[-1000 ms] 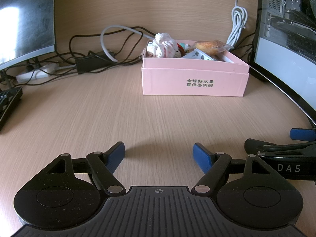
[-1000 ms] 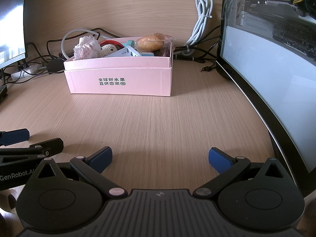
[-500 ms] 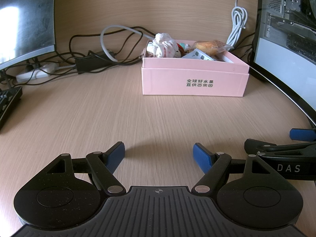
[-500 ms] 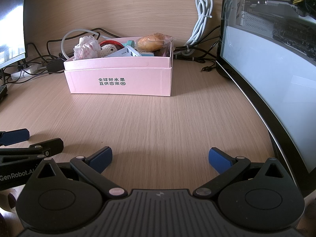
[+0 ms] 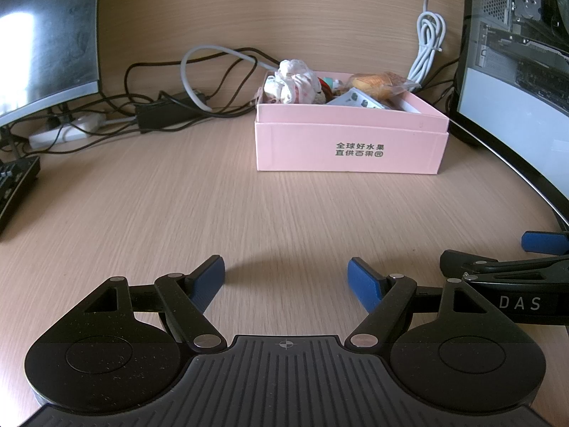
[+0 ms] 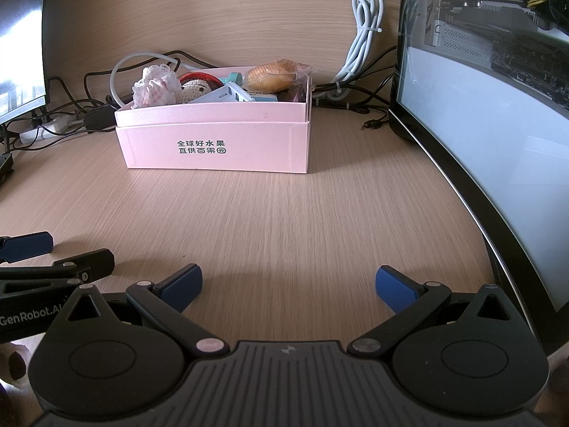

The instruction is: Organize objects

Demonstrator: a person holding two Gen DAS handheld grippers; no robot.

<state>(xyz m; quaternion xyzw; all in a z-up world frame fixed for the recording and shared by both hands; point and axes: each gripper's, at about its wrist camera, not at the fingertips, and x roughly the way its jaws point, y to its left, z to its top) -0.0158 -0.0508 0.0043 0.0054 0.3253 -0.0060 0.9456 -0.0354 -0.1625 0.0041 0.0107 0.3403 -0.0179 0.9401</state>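
Observation:
A pink cardboard box [image 5: 350, 149] [image 6: 217, 147] stands on the wooden desk, far ahead of both grippers. Inside it lie a frilly white cloth [image 5: 295, 83] [image 6: 156, 87], a crocheted doll [image 6: 195, 87], a wrapped bun [image 5: 377, 83] [image 6: 275, 74] and a white adapter [image 5: 357, 101] [image 6: 227, 96]. My left gripper [image 5: 286, 272] stands open low over the bare desk, nothing between its blue pads. To its right, my right gripper [image 6: 288, 279] is open too, also empty. Each gripper's side shows at the other view's edge.
A large curved monitor [image 6: 480, 135] runs along the right side. Another screen [image 5: 46, 32] stands at the back left, a keyboard [image 5: 14, 185] under it. Black and white cables [image 5: 199, 85], a power strip [image 5: 65, 130] and a coiled white cord [image 6: 366, 32] lie behind the box.

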